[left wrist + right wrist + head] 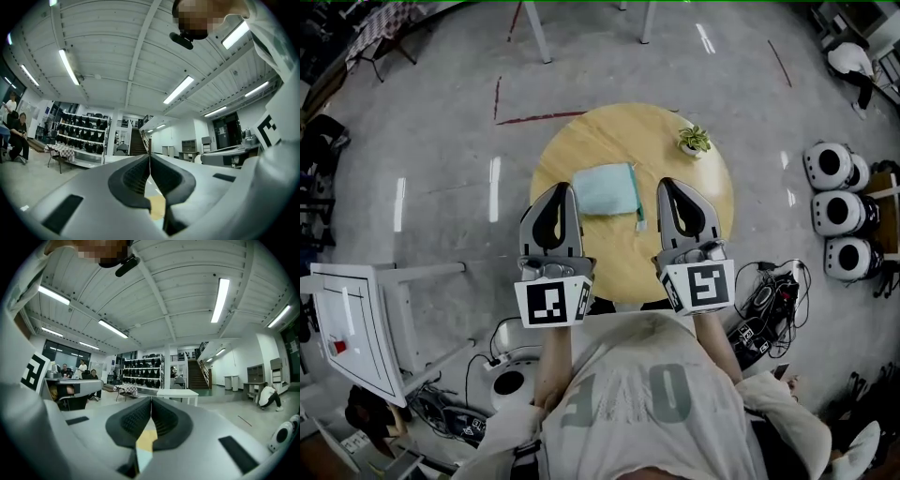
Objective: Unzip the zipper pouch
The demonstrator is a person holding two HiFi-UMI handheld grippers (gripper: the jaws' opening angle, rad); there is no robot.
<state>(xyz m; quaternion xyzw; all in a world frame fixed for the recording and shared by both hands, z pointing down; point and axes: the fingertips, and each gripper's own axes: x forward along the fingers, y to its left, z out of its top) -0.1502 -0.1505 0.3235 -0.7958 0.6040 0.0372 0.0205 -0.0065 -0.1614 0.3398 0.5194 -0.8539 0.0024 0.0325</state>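
The zipper pouch [605, 187] is a flat teal one. It lies on the round wooden counter [581, 141], slightly towards my side of the middle. A darker strip that looks like the zip runs down its right-hand edge and ends in a small tab at the corner nearest me. From above I cannot tell whether the zip is done up or whether anything is inside; the pouch lies flat with no bulge. The only other container on the counter is the small white pot of a potted plant [694, 141] with green leaves in it. It stands near the far right rim, well apart from the pouch.

I hold my left tool [568, 187] over the near left part of the counter, its tip just beside the pouch's left edge. My right tool [667, 184] is over the near right part, its tip just beside the pouch's right edge. The pouch sits between the two tips, and I cannot tell from above whether either one touches it. Both tools point level and away from me, roughly side by side, with their marker cubes close to my chest and my forearms reaching out behind them.

Each tool's own view shows its jaws closed pad against pad with nothing between them. A sliver of the counter's wood shows in the gap below the pads.
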